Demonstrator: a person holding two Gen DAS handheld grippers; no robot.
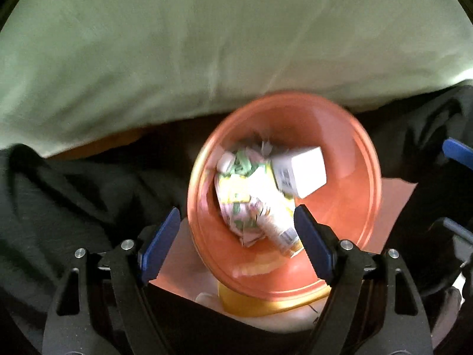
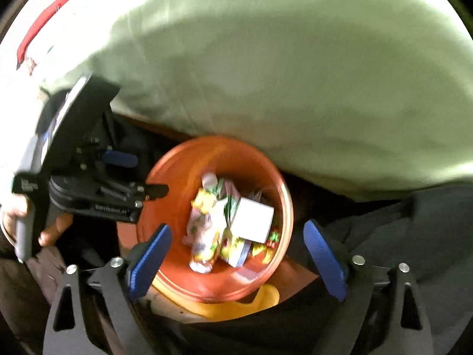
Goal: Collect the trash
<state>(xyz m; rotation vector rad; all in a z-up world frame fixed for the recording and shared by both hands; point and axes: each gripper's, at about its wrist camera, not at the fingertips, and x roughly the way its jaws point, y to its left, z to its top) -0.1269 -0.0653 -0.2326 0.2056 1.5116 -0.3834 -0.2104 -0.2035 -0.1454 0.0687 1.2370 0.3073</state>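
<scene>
- Orange round plastic bin [image 1: 348,195], open-topped, stands low in both wrist views, directly beneath both grippers.
- Contents: a white cardboard box [image 1: 307,171] with a barcode on one side rests on top of crumpled printed wrappers [image 1: 251,201] in yellow, green and pink.
- Yellow object [image 2: 236,306] shows under the bin's near rim; its identity cannot be told.
- Left gripper [image 1: 236,236]: blue-padded jaws stand wide, nothing between the pads, hanging over the bin's near rim.
- Right gripper [image 2: 236,260]: jaws wide, pads clear of the bin on either side, nothing held.
- Person's hand [image 2: 17,216] grips the left gripper's handle at the left of the right wrist view.
- Pale green bedding [image 1: 207,44] fills the upper frames just behind the bin; dark fabric [image 1: 59,201] lies on either side.
</scene>
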